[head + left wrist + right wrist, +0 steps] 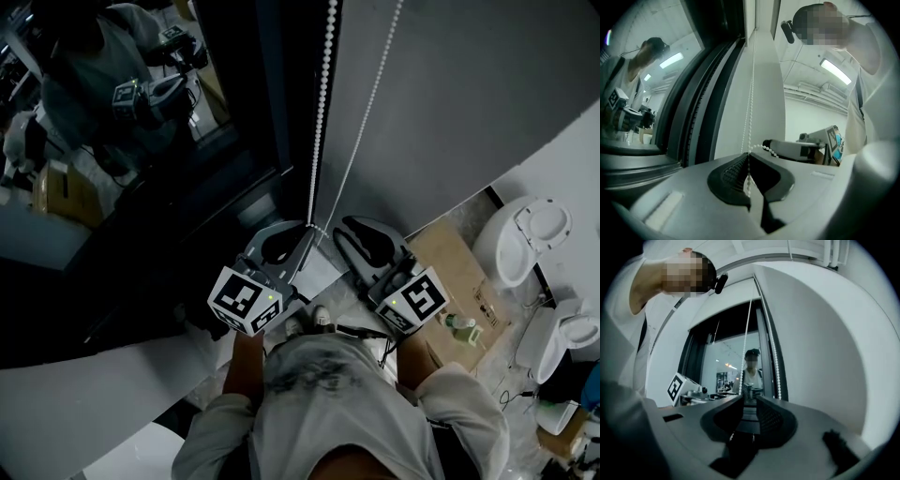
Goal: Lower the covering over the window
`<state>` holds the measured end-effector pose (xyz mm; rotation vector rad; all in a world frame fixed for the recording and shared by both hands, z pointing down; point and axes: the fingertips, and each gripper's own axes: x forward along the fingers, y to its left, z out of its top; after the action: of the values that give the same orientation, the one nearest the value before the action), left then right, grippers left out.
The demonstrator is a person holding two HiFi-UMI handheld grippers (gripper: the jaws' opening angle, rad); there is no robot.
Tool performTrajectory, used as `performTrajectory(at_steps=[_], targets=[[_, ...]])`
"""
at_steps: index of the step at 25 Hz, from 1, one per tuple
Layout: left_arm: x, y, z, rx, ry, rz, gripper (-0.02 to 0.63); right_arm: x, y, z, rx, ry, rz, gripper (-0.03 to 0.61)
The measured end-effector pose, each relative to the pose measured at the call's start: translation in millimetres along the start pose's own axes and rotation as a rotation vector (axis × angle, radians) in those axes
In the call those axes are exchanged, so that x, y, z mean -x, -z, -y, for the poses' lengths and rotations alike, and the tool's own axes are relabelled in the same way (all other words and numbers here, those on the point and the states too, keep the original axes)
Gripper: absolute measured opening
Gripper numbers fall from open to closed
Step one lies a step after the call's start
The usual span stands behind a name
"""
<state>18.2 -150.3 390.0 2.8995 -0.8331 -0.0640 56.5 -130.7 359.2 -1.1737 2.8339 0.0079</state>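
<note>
A grey roller blind (450,94) hangs beside the dark window glass (112,141). Its white bead chain (322,103) drops in two strands down to my grippers. My left gripper (298,236) is shut on the bead chain (750,117), which runs straight down between the closed jaws of the left gripper (749,161). Just to its right, my right gripper (349,232) stands open. In the right gripper view a gap shows between the jaws of the right gripper (749,405). One chain strand (745,348) comes down to the inner edge of the left jaw, unpressed.
The glass reflects the person and both grippers. Far below on the floor are a flat cardboard sheet (459,272), two white toilet bowls (525,239) and a small green bottle (459,325). The person's shoes (309,323) are under the grippers.
</note>
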Motion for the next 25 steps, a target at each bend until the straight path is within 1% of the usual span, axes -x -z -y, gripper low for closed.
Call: performTrajectory(at_steps=[3, 8, 11, 14, 15, 16, 18, 19, 22, 25], targets=[[0.2, 4.3, 3.0, 0.002, 0.009, -0.011, 0.014, -4.6, -22.5, 0.7, 0.012, -0.005, 0.055, 0.106], [2.1, 11.4, 8.7, 0.004, 0.023, -0.026, 0.015, -27.2, -50.5, -8.7, 0.034, -0.059, 0.109, 0.149], [4.3, 18.7, 10.5, -0.001, 0.021, -0.043, 0.015, -38.5, -65.5, -15.2, 0.043, -0.094, 0.146, 0.153], [5.1, 24.1, 11.0, 0.005, 0.021, -0.048, 0.015, -45.7, -72.3, -14.1, 0.057, -0.094, 0.173, 0.152], [5.1, 24.4, 11.1, 0.005, 0.022, -0.049, 0.015, -47.0, -73.1, -13.0, 0.057, -0.093, 0.177, 0.146], [5.3, 24.3, 11.3, 0.004, 0.023, -0.051, 0.015, -48.1, -73.2, -12.3, 0.055, -0.093, 0.178, 0.115], [6.9, 23.8, 11.6, 0.001, 0.026, -0.056, 0.015, -50.7, -73.1, -13.0, 0.050, -0.095, 0.174, 0.094], [8.1, 23.7, 11.9, 0.001, 0.026, -0.058, 0.015, -52.0, -73.2, -14.1, 0.049, -0.097, 0.172, 0.064], [11.6, 23.9, 14.4, 0.001, 0.026, -0.058, 0.015, -53.7, -73.0, -18.4, 0.052, -0.102, 0.164, 0.021], [14.6, 22.6, 16.7, -0.015, 0.020, -0.045, 0.018, -54.6, -71.5, -19.7, 0.082, -0.094, 0.143, 0.018]])
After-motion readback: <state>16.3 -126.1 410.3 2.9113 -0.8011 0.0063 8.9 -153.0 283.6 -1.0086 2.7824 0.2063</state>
